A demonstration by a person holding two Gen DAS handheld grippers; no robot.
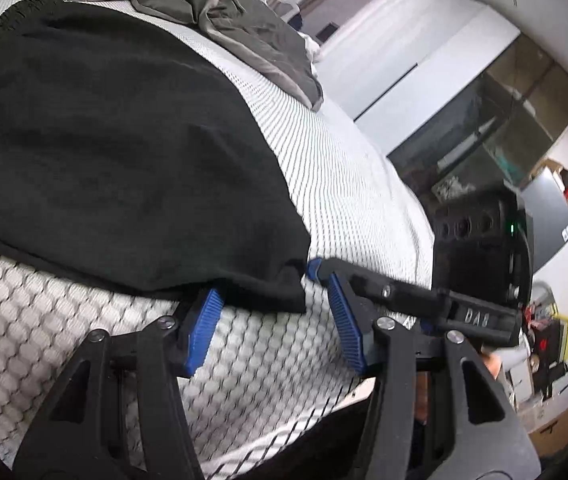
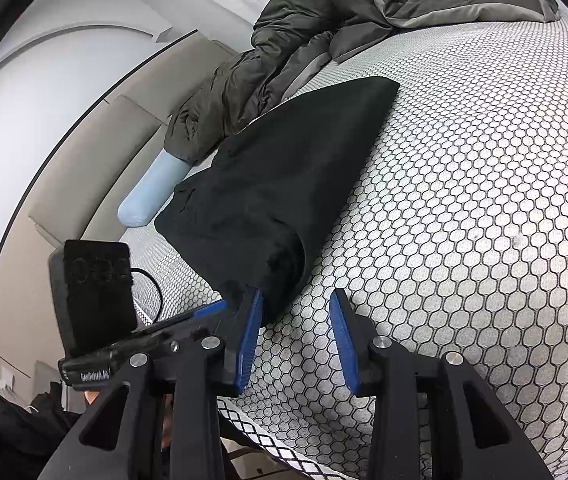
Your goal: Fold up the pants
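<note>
The black pants (image 1: pixel 116 152) lie flat on the bed with the honeycomb-patterned cover (image 1: pixel 284 360). In the right wrist view the pants (image 2: pixel 280 184) form a long folded strip running away from me. My left gripper (image 1: pixel 272 296) is open, its blue pads on either side of the pants' near corner, which drapes over the left pad. My right gripper (image 2: pixel 295 304) is open at the strip's near end; the cloth rests against its left pad (image 2: pixel 250 340). The other gripper's tip (image 1: pixel 317 270) pokes in beside the left one.
A crumpled dark grey duvet (image 2: pixel 323 32) lies at the far side of the bed, with a light blue bolster (image 2: pixel 152 192) beside it. The bed edge is close below the grippers. Cabinets and a dark screen (image 1: pixel 483 128) stand past the bed.
</note>
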